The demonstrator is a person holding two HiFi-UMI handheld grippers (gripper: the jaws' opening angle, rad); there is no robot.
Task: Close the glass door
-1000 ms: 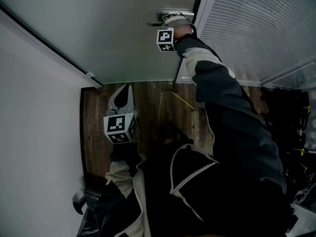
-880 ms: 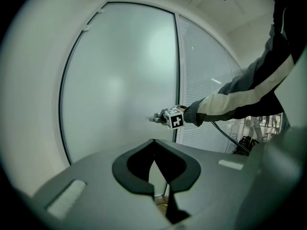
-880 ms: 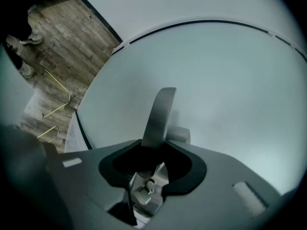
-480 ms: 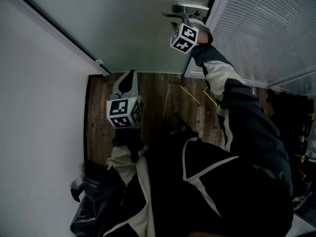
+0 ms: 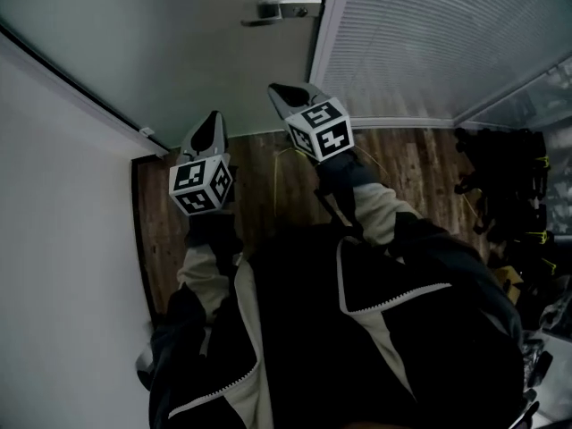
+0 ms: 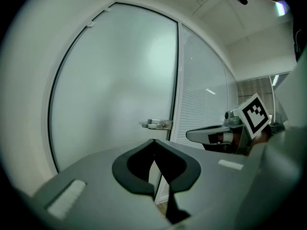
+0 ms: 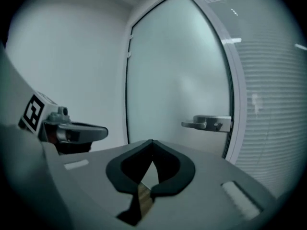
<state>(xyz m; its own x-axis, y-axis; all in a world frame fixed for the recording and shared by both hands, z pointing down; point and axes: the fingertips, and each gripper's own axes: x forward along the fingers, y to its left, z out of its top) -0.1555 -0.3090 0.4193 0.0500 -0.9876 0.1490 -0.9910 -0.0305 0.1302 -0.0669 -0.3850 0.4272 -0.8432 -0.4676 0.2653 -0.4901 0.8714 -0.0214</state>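
Left hand-held gripper [image 5: 214, 121], right hand-held gripper [image 5: 281, 94]: clenched, empty, apart from handle [image 5: 288, 8]; door [image 5: 179, 52] cropped above it in head view.

Left hand-held gripper [image 5: 214, 117], right hand-held gripper [image 5: 277, 89] closed, empty.

Dim cool light, soft glow through frosted glass door [image 5: 197, 52], fisheye-warped dark corners, mild blur

Dim room corner, dark wood-plank floor [image 5: 420, 164].
Plain white wall [image 5: 63, 222] at left, pale slatted blinds [image 5: 429, 43] at right, dark clutter [image 5: 500, 181] heaped along the floor's right edge.
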